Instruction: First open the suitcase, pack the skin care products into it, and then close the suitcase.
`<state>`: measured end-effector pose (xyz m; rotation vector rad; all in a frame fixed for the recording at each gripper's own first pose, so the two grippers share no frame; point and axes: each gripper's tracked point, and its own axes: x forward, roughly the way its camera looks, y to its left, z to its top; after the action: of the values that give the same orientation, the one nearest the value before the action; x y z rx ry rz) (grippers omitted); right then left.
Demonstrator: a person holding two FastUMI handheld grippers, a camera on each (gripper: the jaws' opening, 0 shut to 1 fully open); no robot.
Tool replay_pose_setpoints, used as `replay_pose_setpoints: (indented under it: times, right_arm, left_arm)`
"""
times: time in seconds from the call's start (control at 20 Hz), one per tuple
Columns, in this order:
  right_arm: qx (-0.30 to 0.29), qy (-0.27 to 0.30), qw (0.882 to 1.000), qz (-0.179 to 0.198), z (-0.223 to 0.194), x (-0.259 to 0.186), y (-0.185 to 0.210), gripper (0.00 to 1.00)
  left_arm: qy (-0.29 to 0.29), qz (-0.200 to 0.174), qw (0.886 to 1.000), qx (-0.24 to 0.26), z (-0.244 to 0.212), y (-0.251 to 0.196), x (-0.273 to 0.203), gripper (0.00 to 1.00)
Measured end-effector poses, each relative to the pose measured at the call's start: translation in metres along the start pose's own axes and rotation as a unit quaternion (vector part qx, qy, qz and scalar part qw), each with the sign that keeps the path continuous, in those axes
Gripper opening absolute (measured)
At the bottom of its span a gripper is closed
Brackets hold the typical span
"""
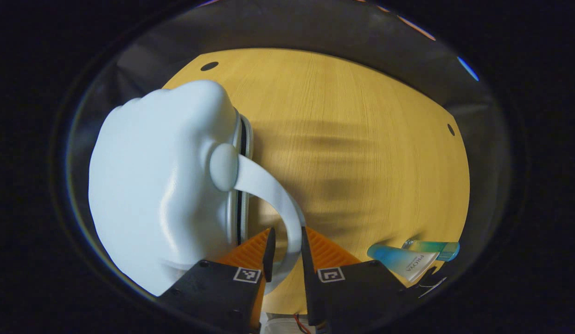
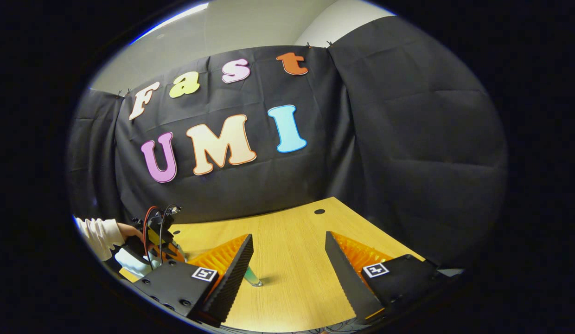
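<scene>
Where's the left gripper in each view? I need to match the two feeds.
Left gripper view: the left gripper sits at bottom centre, fingers closed on the suitcase handle.
Right gripper view: the left gripper is small at the far lower left, held by a hand in a pale sleeve.
Shared landmark: the wooden table.

The wooden counter [image 1: 361, 153] carries a white suitcase [image 1: 157, 185] at nine o'clock and two tubes [image 1: 410, 257] lying together at four o'clock in the left gripper view.
</scene>
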<state>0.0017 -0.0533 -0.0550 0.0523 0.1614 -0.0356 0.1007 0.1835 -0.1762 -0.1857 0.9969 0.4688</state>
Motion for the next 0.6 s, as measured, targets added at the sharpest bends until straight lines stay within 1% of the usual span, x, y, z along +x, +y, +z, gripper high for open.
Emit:
replay_pose_setpoints:
  times: [0.05, 0.1, 0.2, 0.3, 0.5, 0.6]
  right_arm:
    - [-0.001, 0.000, 1.000, -0.001, 0.001, 0.001, -0.002, 0.98]
    - [0.000, 0.000, 1.000, -0.002, 0.000, 0.002, -0.002, 0.98]
    - [0.001, 0.000, 1.000, -0.002, 0.000, 0.005, -0.002, 0.98]
    - [0.003, 0.001, 1.000, 0.000, -0.002, 0.007, -0.002, 0.98]
    - [0.010, 0.001, 1.000, 0.010, -0.003, 0.015, 0.005, 0.98]
    - [0.015, 0.000, 1.000, 0.019, -0.002, 0.019, 0.011, 0.98]
  left_arm:
    - [0.003, -0.004, 1.000, -0.004, 0.000, -0.002, 0.002, 0.26]
    - [0.006, -0.002, 1.000, -0.001, 0.001, -0.002, 0.001, 0.12]
    - [0.002, -0.002, 1.000, 0.016, 0.002, -0.005, -0.003, 0.07]
    - [-0.004, -0.005, 1.000, 0.023, 0.005, -0.008, -0.006, 0.04]
    - [-0.024, -0.009, 0.999, 0.032, 0.013, -0.016, -0.025, 0.02]
    - [-0.036, -0.023, 0.999, 0.024, 0.019, -0.020, -0.040, 0.02]
